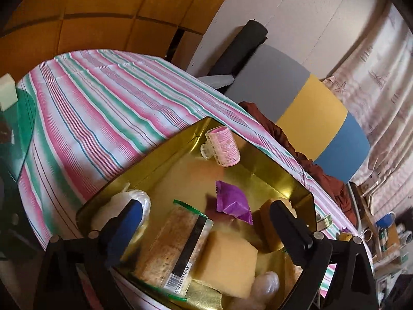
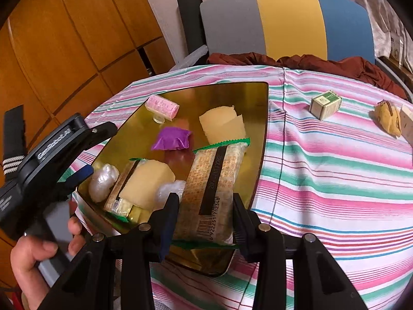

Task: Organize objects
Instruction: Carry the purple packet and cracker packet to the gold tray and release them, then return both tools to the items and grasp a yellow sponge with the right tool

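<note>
A gold metal tray [image 2: 260,129] [image 1: 271,170] lies on the striped tablecloth. It holds a pink hair roller [image 2: 162,108] [image 1: 224,147], a purple packet [image 2: 172,139] [image 1: 232,201], a cream roll [image 2: 222,124], a yellow sponge [image 2: 147,180] [image 1: 227,261], a wrapped bar [image 1: 170,245] and clear plastic wads [image 2: 103,182]. My right gripper [image 2: 205,211] is shut on a second wrapped snack bar [image 2: 214,186] over the tray's near end. My left gripper [image 1: 204,222] [image 2: 80,173] is open above the tray's left edge, holding nothing.
On the cloth right of the tray lie a small green-and-white box [image 2: 325,104], a yellow-brown item [image 2: 387,118] and a pale card [image 2: 407,126]. A grey, yellow and blue chair [image 2: 289,23] with brown cloth [image 2: 335,64] stands behind the table. Wooden cabinets [image 2: 64,38] are at left.
</note>
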Action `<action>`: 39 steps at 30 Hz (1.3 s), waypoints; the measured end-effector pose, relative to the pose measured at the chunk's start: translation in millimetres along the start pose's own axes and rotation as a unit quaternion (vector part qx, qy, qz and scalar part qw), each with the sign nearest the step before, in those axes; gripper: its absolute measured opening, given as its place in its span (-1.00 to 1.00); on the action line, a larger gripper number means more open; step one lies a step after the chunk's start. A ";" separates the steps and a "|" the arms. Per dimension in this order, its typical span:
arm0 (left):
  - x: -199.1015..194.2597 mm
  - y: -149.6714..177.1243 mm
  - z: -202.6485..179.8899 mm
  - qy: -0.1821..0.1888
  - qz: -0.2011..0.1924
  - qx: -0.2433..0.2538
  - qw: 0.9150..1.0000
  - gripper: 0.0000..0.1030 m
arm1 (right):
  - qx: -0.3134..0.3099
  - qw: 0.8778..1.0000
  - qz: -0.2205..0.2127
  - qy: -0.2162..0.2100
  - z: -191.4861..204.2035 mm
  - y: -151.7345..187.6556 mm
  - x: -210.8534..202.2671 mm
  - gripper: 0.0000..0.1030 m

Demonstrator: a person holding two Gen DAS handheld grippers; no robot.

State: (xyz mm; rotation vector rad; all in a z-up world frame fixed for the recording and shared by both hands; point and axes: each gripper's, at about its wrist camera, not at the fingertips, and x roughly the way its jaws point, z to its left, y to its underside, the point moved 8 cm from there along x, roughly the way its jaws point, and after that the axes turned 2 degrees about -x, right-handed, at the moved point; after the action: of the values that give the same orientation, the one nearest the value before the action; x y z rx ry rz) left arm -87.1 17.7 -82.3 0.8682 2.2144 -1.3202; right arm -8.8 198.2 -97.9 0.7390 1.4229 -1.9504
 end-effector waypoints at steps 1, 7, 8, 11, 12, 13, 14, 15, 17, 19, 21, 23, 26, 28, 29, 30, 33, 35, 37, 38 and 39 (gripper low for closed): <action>-2.1 0.7 -1.1 0.001 -0.002 0.002 1.000 0.94 | 0.000 1.000 -0.005 -0.004 0.5 -0.7 -1.9 -0.19; -7.7 5.8 -6.8 0.001 -0.007 0.017 1.000 0.99 | -0.008 0.999 -0.037 -0.001 -0.1 -2.6 -19.0 -0.08; -7.5 8.0 -7.5 0.001 -0.005 0.019 1.000 0.99 | -0.006 0.999 -0.040 0.000 -1.6 -2.4 -21.2 -0.08; -7.8 15.2 -11.1 0.002 0.002 0.023 1.000 0.99 | 0.008 0.999 -0.053 0.004 -11.3 -2.6 -29.0 -0.08; -7.8 17.6 -13.1 0.003 0.005 0.026 1.000 0.99 | 0.015 0.998 -0.059 0.009 -17.1 -3.0 -32.0 -0.08; -8.2 19.7 -15.4 0.006 0.007 0.030 1.000 0.99 | 0.022 0.998 -0.062 0.014 -22.1 -3.7 -34.1 -0.08; -8.7 21.5 -18.3 0.008 0.009 0.034 0.999 0.99 | 0.028 0.997 -0.066 0.018 -26.8 -4.4 -35.5 -0.08; -9.7 23.5 -22.3 0.012 0.010 0.040 0.999 0.99 | 0.038 0.997 -0.069 0.024 -34.7 -5.1 -38.1 -0.08; -13.2 27.7 -30.9 0.019 0.007 0.057 0.998 0.99 | 0.052 0.995 -0.072 0.033 -46.6 -5.5 -41.0 -0.08; -17.3 33.4 -42.2 0.029 0.005 0.079 0.996 0.99 | 0.070 0.994 -0.074 0.044 -61.4 -4.8 -44.0 -0.08; -21.2 41.3 -56.2 0.040 0.005 0.104 0.994 0.99 | 0.084 0.992 -0.073 0.053 -74.3 -2.2 -45.5 -0.08; -24.6 48.3 -69.0 0.052 0.007 0.121 0.991 0.99 | 0.100 0.990 -0.072 0.062 -90.1 1.9 -46.9 -0.08; -29.0 62.9 -91.0 0.071 0.016 0.154 0.985 1.00 | 0.115 0.988 -0.069 0.076 -111.3 9.4 -48.8 -0.08; -32.3 74.0 -106.1 0.085 0.023 0.177 0.980 1.00 | 0.122 0.986 -0.067 0.087 -126.7 13.7 -51.2 -0.08; -33.8 79.7 -113.4 0.092 0.027 0.187 0.978 1.00 | 0.127 0.985 -0.067 0.095 -137.2 16.4 -53.1 -0.08; -35.6 88.0 -123.3 0.103 0.035 0.200 0.974 1.00 | 0.130 0.984 -0.067 0.102 -145.6 18.7 -54.7 -0.08; -38.5 114.3 -148.5 0.139 0.068 0.237 0.959 1.00 | 0.151 0.978 -0.064 0.127 -179.3 28.3 -60.8 -0.08; -41.4 130.5 -162.9 0.155 0.084 0.259 0.950 1.00 | 0.168 0.973 -0.062 0.145 -205.3 35.7 -66.5 -0.08; -46.8 148.0 -177.4 0.170 0.094 0.283 0.939 1.00 | 0.179 0.968 -0.063 0.165 -231.0 41.8 -76.0 -0.08; -49.3 154.5 -183.5 0.173 0.095 0.295 0.935 1.00 | 0.185 0.964 -0.067 0.177 -244.4 43.6 -81.5 -0.08; -51.9 161.5 -189.6 0.177 0.095 0.308 0.930 1.00 | 0.193 0.961 -0.072 0.187 -256.2 44.1 -87.4 -0.08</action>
State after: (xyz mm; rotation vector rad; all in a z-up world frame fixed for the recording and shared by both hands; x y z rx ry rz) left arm 55.5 227.5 -63.0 1.6122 1.8874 -1.9167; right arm 103.5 446.4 -129.5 1.2675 1.3451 -2.3281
